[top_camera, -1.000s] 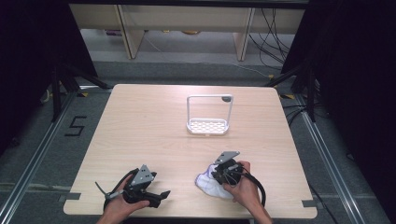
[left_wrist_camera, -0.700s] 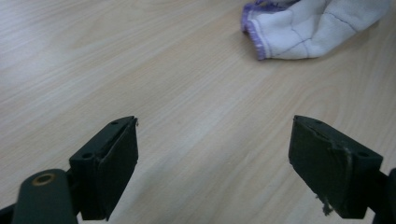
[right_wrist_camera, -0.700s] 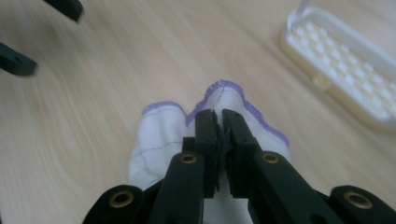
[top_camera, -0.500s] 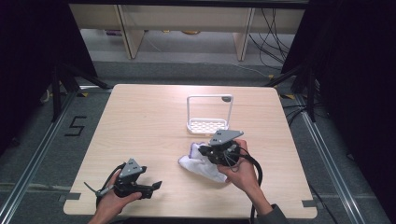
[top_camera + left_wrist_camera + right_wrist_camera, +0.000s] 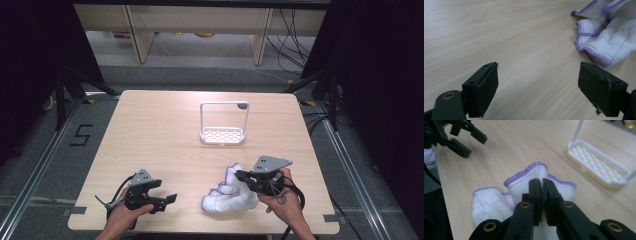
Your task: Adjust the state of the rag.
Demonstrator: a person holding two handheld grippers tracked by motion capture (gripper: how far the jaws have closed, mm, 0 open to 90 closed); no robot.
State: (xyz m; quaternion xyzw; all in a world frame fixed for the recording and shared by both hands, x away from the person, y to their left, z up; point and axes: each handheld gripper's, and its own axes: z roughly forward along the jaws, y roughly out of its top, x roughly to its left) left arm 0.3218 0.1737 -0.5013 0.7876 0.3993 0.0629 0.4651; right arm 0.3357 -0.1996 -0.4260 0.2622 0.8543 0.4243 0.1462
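The step in hand looks like lifting a white cloth with purple stitched edges [image 5: 229, 195] off the wooden table [image 5: 165, 135], probably to carry it toward the white rack with a perforated base [image 5: 223, 134] that stands beyond it, near the table's middle.

Going from left to right with the cloth as landmark: the left gripper [image 5: 167, 200] lies well to the left of the cloth, low over the table near its front edge, held level with its tips pointing at the cloth. Its jaws are spread wide with only bare wood between them; in the left gripper view the cloth [image 5: 604, 32] sits ahead and to the right. The hand [image 5: 122, 216] wraps the body from behind.

The cloth rests bunched on the table, front right of centre, one edge drawn up into a peak.

The right gripper [image 5: 239, 175] is at the cloth's right side, tips pointing left, raised and tilted. Its jaws have just been closing, and the right gripper view shows them clamped tight on a fold of the cloth [image 5: 529, 182].

Next, I judge, comes a steady lift, keeping the pinch firm so the thin fold doesn't slip; the left gripper may need to catch a hanging corner.
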